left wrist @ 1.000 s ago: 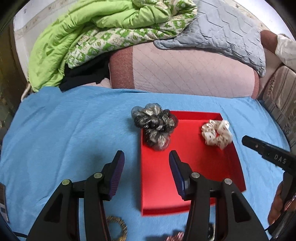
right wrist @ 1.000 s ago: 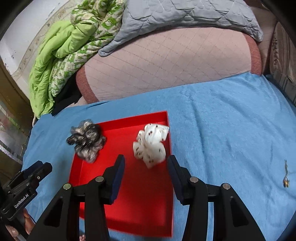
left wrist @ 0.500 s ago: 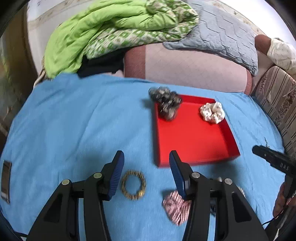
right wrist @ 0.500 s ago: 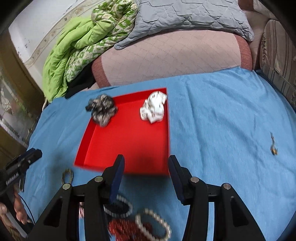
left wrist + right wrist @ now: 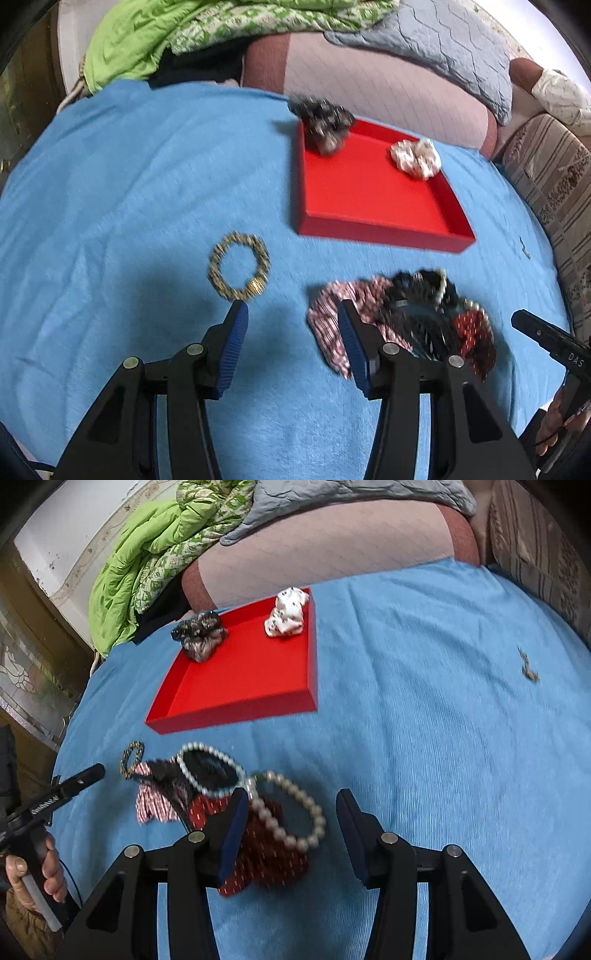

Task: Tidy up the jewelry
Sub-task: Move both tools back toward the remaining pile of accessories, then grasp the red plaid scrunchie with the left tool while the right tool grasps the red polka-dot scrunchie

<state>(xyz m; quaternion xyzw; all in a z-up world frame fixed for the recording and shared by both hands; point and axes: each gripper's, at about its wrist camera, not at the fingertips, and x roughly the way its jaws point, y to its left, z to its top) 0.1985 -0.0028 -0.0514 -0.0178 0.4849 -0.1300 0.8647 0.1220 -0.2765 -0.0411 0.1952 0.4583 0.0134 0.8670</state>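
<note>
A red tray (image 5: 369, 192) (image 5: 236, 679) lies on the blue cloth with a dark scrunchie (image 5: 325, 122) (image 5: 201, 635) over its far left corner and a white spotted scrunchie (image 5: 415, 158) (image 5: 288, 614) at its far right. Near me lie a gold beaded bracelet (image 5: 238, 266) (image 5: 131, 758), a pink checked scrunchie (image 5: 332, 317) (image 5: 153, 805), a red scrunchie (image 5: 474, 339) (image 5: 266, 853) and two pearl bracelets (image 5: 291, 812). My left gripper (image 5: 291, 314) is open and empty just short of the gold bracelet. My right gripper (image 5: 291, 801) is open and empty over the pearl bracelets.
A small earring-like piece (image 5: 528, 668) (image 5: 524, 247) lies alone on the cloth to the right. Pink bolster (image 5: 369, 77), grey pillow and green quilt (image 5: 147, 572) pile up behind the tray. A striped cushion (image 5: 554, 177) borders the right side.
Both grippers have pulled back from the tray toward me. The pile of scrunchies and bracelets has come into view close to the fingers. Both stay open.
</note>
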